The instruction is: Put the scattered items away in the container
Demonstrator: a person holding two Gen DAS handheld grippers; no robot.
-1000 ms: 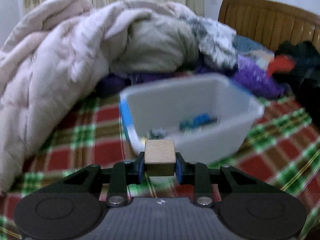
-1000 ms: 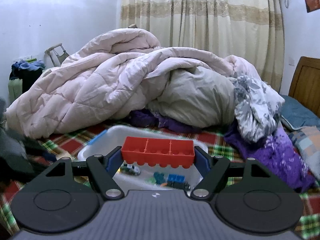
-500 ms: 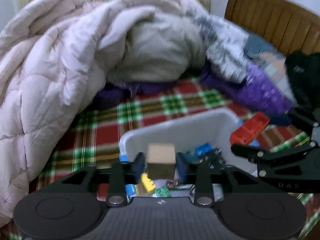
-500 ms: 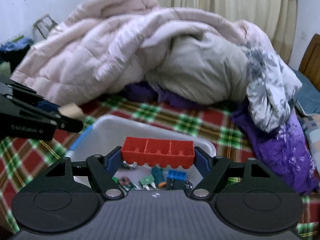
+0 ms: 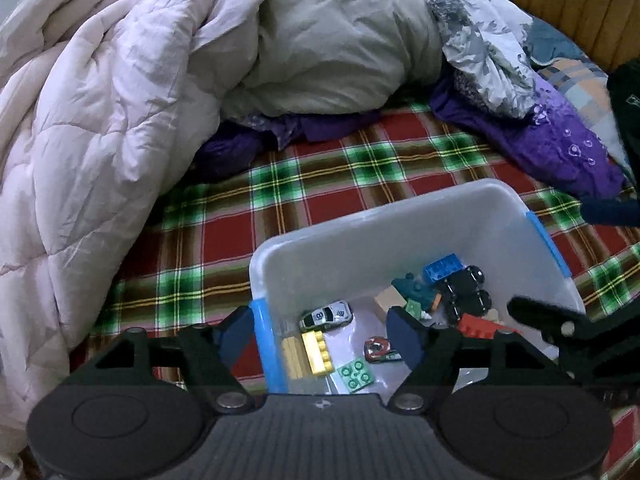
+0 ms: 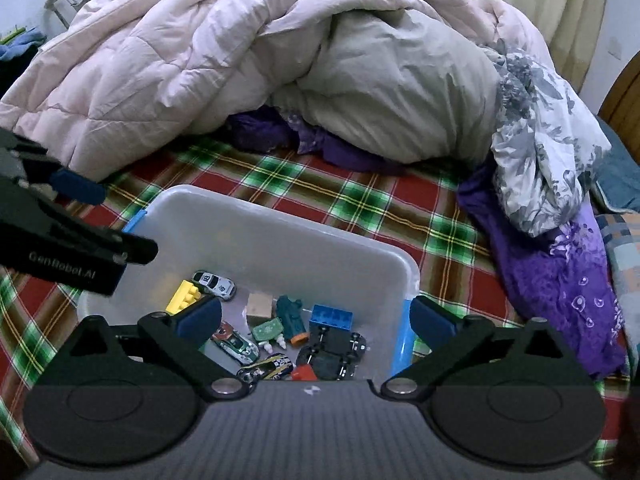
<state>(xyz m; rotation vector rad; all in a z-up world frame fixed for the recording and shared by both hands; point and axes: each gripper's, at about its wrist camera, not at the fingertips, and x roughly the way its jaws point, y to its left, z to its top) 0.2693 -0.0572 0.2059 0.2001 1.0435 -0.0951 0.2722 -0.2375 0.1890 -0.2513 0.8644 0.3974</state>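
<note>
The left hand-held gripper [image 5: 320,330] is spread wide and holds nothing, its pads straddling the blue-handled end wall of the clear plastic bin [image 5: 360,232]. The right hand-held gripper [image 6: 316,320] is likewise spread and empty above the same bin. Inside lie a wooden cube [image 6: 259,306], a white toy car [image 6: 214,282] at 11 o'clock and a black toy chassis [image 6: 332,350]. Only the left view shows the red brick [image 5: 480,326] plainly (barely a corner shows in the right view). The bin sits on the plaid bed sheet [image 5: 320,184], the pink quilt [image 6: 160,60] beyond at 12 o'clock.
</note>
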